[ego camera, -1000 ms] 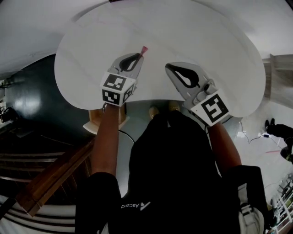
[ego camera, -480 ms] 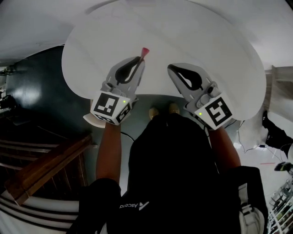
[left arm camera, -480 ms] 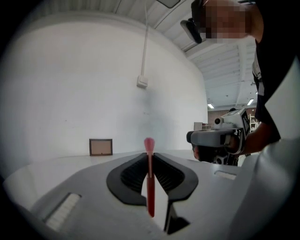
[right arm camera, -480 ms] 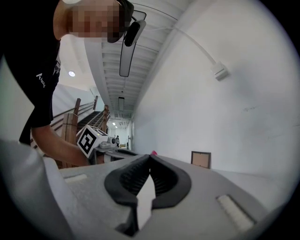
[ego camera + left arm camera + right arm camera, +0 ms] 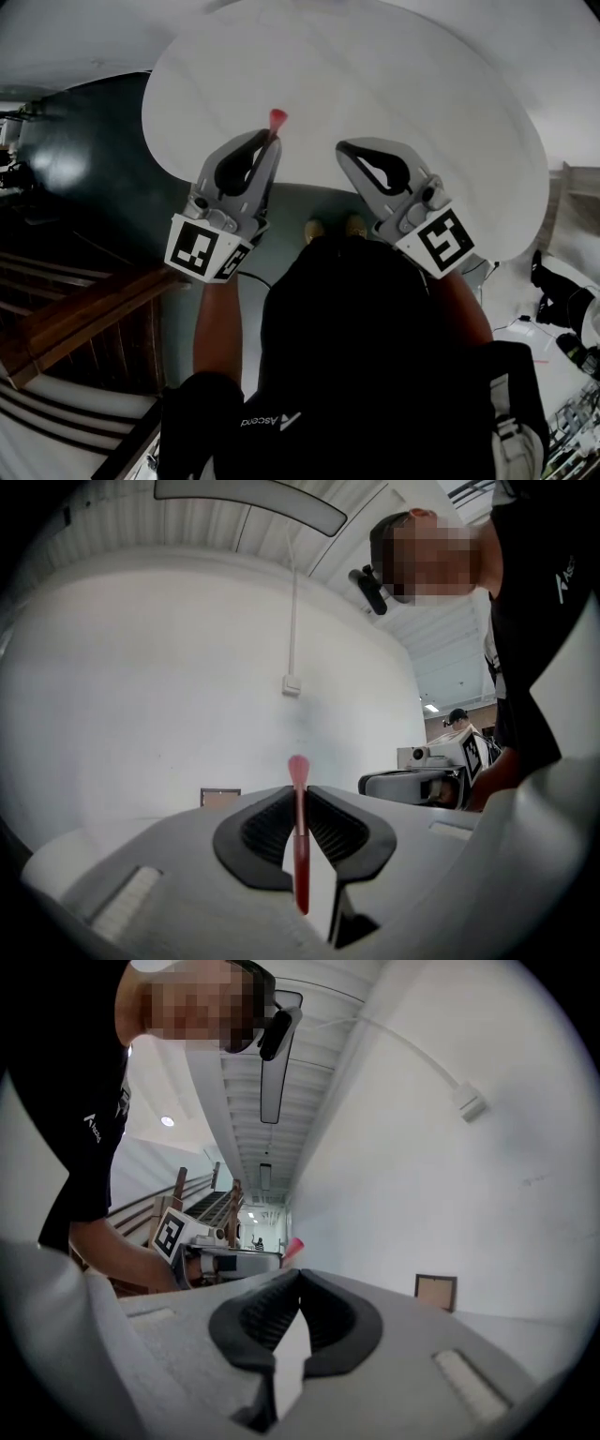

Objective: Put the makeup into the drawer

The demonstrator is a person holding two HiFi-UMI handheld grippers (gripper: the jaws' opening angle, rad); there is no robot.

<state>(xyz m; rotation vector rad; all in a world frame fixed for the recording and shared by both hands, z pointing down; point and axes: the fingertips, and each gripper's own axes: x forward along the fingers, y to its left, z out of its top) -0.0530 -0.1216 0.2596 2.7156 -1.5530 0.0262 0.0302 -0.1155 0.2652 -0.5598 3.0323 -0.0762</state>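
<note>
Above the white round surface (image 5: 403,84) — the largest item, with no drawer seen in any view.

- Left tongs (image 5: 271,141): clamped on the makeup brush (image 5: 277,118), held level in the air, pink tip forward.
- Right tongs (image 5: 343,148): pressed together, empty.
- Step, by judgement: carrying — the next move calls for locating the drawer.
- The left gripper view alone shows the red shaft; the head view shows only the tip.

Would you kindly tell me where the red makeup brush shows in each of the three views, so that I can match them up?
Head view: the makeup brush pokes out of the left hand-held gripper, above centre.
Left gripper view: the brush stands upright at bottom centre, clamped between the jaws.
Right gripper view: only its pink tip shows, mid-picture, just above this gripper's closed jaws.
Shared landmark: the left hand-held gripper that holds it.
</note>
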